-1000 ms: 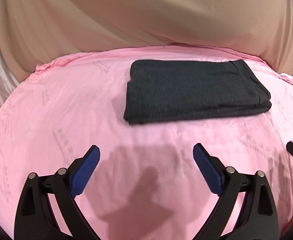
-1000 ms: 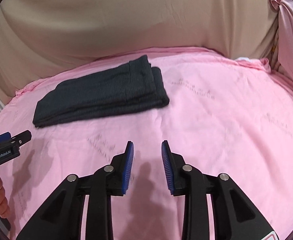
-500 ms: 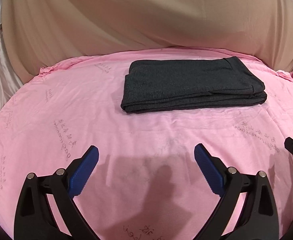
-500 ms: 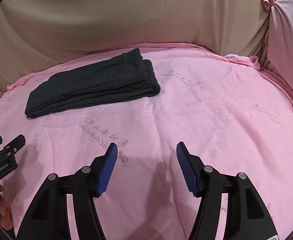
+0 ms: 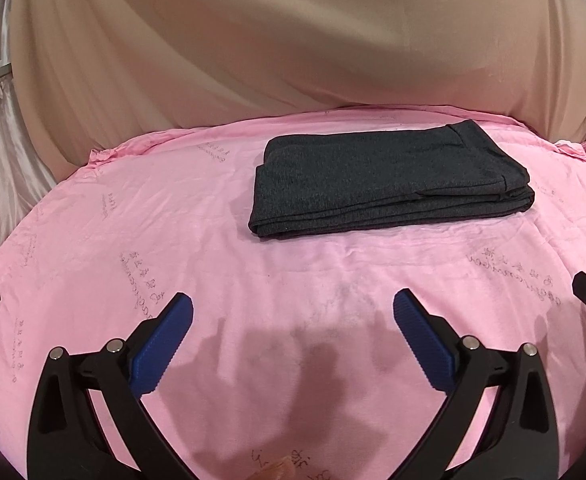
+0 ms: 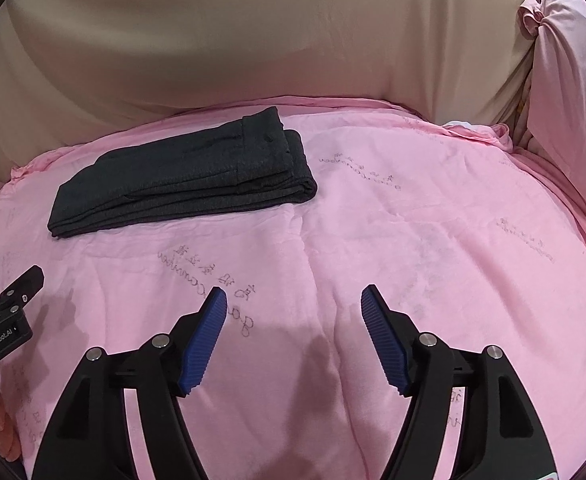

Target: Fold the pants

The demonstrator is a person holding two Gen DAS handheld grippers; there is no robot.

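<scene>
The dark grey pants [image 5: 389, 178] lie folded into a compact stack at the far side of the pink sheet [image 5: 173, 240]; folding looks finished; the left gripper [image 5: 293, 320] gapes empty; the right gripper [image 6: 294, 320], jaws just opened, holds nothing.

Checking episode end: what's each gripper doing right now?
Left gripper: open, empty.
Right gripper: open, empty, jaws just been opening; pants lie folded, untouched.
</scene>
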